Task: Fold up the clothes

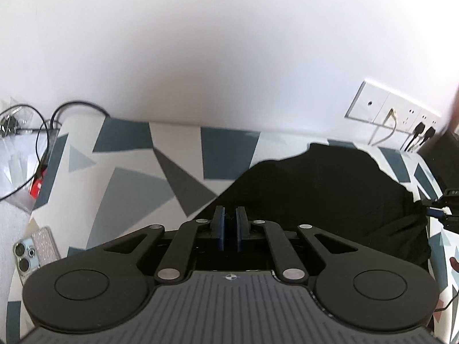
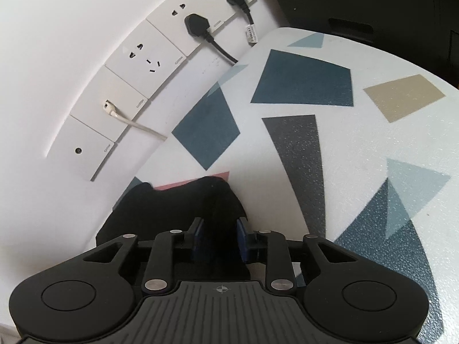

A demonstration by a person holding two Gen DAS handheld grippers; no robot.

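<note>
A black garment [image 1: 330,197] lies on a table covered with a geometric-patterned cloth [image 1: 137,177] in white, grey and teal, pushed toward the far right corner near the wall sockets [image 1: 393,111]. From the left wrist view it looks like a loose, rounded heap with an uneven outline, not a flat rectangle, so the folding appears to be at an early or middle stage: no crisp edges or stacked layers can be made out, though the dark fabric hides most creases. The left gripper [image 1: 231,223] has its blue pads drawn close together with only a narrow slit between them, right at the near left edge of the garment; the fabric is black against black fingers, so I judge it is pinching a hem, but the frame does not show that clearly. The right gripper [image 2: 220,235] sits over the garment's other end, close to the wall, its jaws apart with black cloth lying between them; the pads do not visibly press on it. What seems left is to lift or spread the piece, bring the edges across, and flatten the result. Off to the left, away from the work, lie a phone [image 1: 34,252], a clear plastic bag [image 1: 17,169] with cables and a small red item [image 1: 37,186].
</note>
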